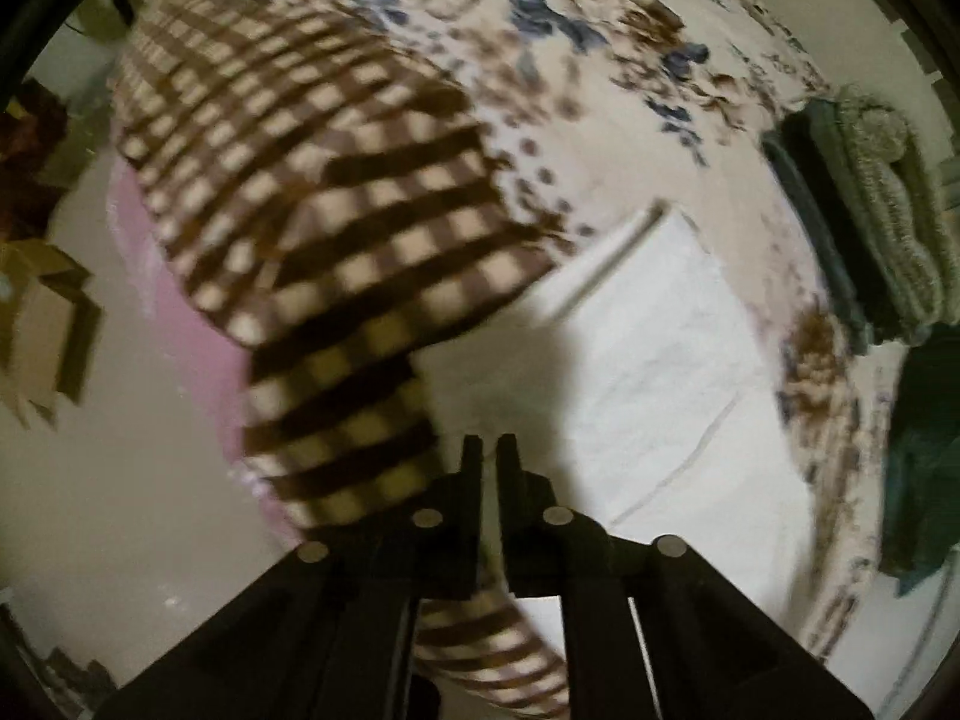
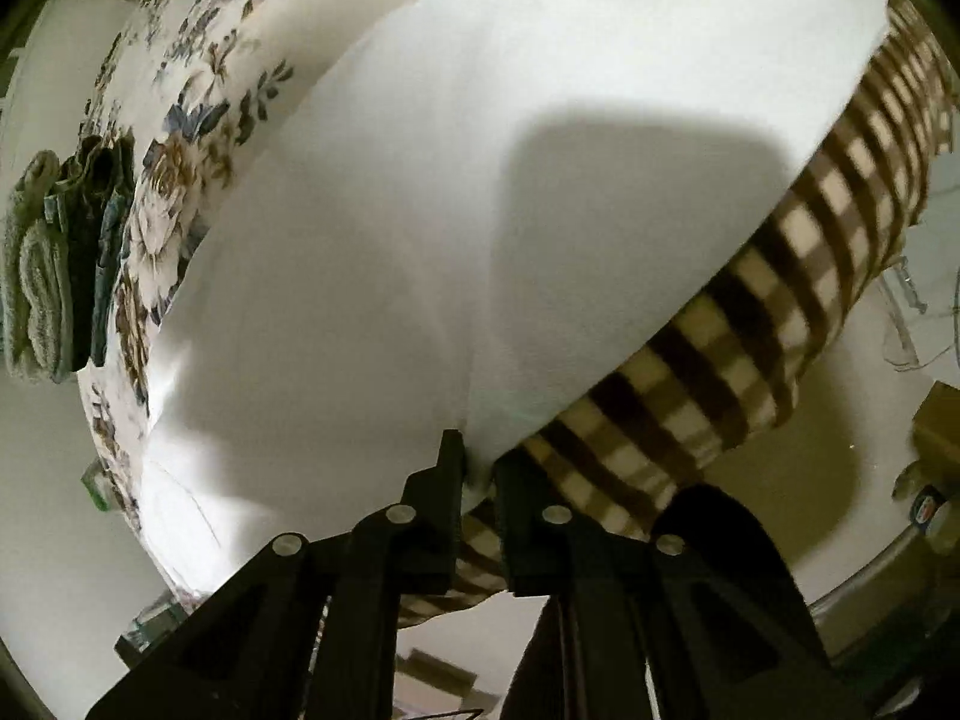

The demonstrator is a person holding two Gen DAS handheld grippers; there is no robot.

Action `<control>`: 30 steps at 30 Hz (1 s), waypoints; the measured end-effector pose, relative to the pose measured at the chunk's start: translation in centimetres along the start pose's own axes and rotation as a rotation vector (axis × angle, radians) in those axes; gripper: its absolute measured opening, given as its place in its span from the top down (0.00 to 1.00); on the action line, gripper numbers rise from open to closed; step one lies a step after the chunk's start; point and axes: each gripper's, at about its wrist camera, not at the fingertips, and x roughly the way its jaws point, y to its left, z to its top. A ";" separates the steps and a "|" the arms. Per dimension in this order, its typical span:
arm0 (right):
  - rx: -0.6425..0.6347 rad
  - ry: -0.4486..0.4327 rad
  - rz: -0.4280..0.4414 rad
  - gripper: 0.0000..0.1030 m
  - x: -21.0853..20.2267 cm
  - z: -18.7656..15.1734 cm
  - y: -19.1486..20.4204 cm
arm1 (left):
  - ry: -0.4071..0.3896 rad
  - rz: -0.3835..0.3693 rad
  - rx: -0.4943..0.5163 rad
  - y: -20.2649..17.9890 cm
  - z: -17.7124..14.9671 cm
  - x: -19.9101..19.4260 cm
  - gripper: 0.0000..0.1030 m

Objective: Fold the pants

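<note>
Both grippers nearly closed; right gripper (image 2: 479, 468) pinches white pants (image 2: 420, 210) edge; left gripper (image 1: 489, 450) grip unclear

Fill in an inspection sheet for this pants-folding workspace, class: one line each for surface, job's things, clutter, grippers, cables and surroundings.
Surface: bed with a flowered sheet; a brown checked blanket covers one end and hangs over the edge.
Job's things: white pants spread flat on the bed.
Clutter: folded clothes stacked at the bed's far edge.
Grippers: left gripper shut, hard to tell whether cloth is pinched; right gripper shut on the pants' edge.
Cables: nothing seen.
Surroundings: pale floor; cardboard box beside the bed.
</note>
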 end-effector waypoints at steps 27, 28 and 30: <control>0.040 0.014 0.050 0.93 2.2 -1.4 0.8 | 0.035 -0.001 0.032 -0.3 2.1 2.2 0.85; 0.044 0.028 0.064 0.86 2.5 -1.2 0.4 | 0.034 0.001 0.033 -0.4 2.1 2.1 0.84; 0.028 0.049 0.064 0.68 2.2 -0.9 0.0 | 0.017 0.029 0.072 -1.1 1.8 1.1 0.80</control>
